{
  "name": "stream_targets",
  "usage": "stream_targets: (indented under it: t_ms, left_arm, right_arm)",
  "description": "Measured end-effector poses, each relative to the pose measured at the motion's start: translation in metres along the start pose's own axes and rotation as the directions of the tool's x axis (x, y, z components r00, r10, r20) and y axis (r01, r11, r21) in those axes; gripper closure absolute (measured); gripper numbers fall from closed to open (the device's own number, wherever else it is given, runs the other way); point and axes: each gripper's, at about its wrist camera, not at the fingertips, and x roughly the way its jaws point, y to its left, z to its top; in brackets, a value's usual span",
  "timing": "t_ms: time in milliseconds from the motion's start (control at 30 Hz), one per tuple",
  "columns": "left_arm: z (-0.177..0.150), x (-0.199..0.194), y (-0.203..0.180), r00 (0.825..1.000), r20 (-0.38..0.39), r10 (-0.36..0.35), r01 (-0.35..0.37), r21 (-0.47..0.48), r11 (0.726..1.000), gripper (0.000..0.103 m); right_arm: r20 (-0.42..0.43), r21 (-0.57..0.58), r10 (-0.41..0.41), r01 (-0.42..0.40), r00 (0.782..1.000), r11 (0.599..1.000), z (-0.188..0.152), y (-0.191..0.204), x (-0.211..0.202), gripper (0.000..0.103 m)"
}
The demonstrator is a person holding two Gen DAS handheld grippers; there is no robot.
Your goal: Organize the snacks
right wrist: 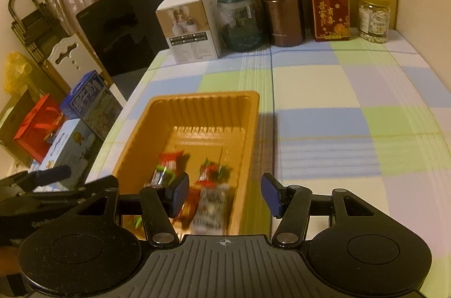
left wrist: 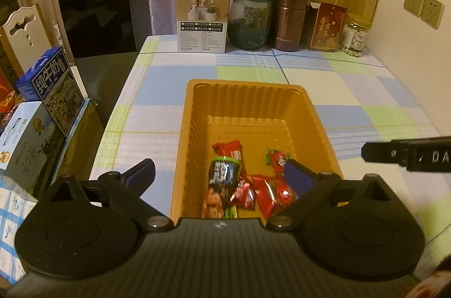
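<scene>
Black gripper housing is filling the near edge of both views, and just past it the orange tray [left wrist: 186,146] is sitting on the checked tablecloth [left wrist: 352,89] with the snack packets [left wrist: 242,185] piled at its near end. The left gripper [left wrist: 222,171] is standing spread wide with nothing between its blue pads [left wrist: 298,177]; its left finger is hanging outside the tray's left wall, its right finger over the packets. The right gripper [right wrist: 227,192] is standing about half open and empty too, straddling the tray's right wall.

Risk from here: either straddling finger could be catching the thin rim on a downward or sideways move, tipping or dragging the light tray and spilling the packets. With both tools this close, they could also be knocking into each other.

Only the left view is showing the packets sharply, red wrappers beside a dark, green-edged one; the right view is smearing them, so the count is probably four or five. Only the right view is showing the red gift bag [right wrist: 36,126] off the table's left side.
</scene>
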Motion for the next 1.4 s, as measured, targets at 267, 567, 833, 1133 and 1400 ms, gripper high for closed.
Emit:
stream_targets:
  t_ms: [267, 567, 833, 1133, 1400]
  left_arm:
    - [-0.023, -0.052, -0.008, 1.0, 0.024, 0.011, -0.01, -0.018, 1.0, 0.001]
    - [-0.061, -0.095, -0.019, 1.0, -0.011, -0.003, 0.002, -0.041, 0.999, 0.0]
    - [-0.086, -0.125, -0.033, 0.999, -0.032, -0.025, 0.023, -0.049, 0.999, 0.001]
    - [-0.107, -0.153, -0.049, 1.0, -0.031, 0.001, -0.002, -0.039, 0.999, 0.0]
    - [-0.114, -0.172, -0.056, 1.0, 0.005, 0.004, -0.004, -0.037, 0.999, 0.0]
  right_arm:
    - [-0.008, -0.001, -0.001, 0.001, 1.0, 1.0, -0.036, 0.01, -0.04, 0.032]
    - [-0.009, -0.03, -0.052, 0.052, 0.999, 0.998, -0.076, 0.018, -0.081, 0.028]
    - [-0.012, -0.019, -0.081, 0.081, 0.997, 0.997, -0.11, 0.016, -0.11, 0.026]
    - [0.017, -0.015, -0.111, 0.112, 0.994, 0.994, -0.14, 0.02, -0.149, 0.026]
    - [0.04, -0.01, -0.124, 0.125, 0.991, 0.992, -0.155, 0.021, -0.169, 0.026]
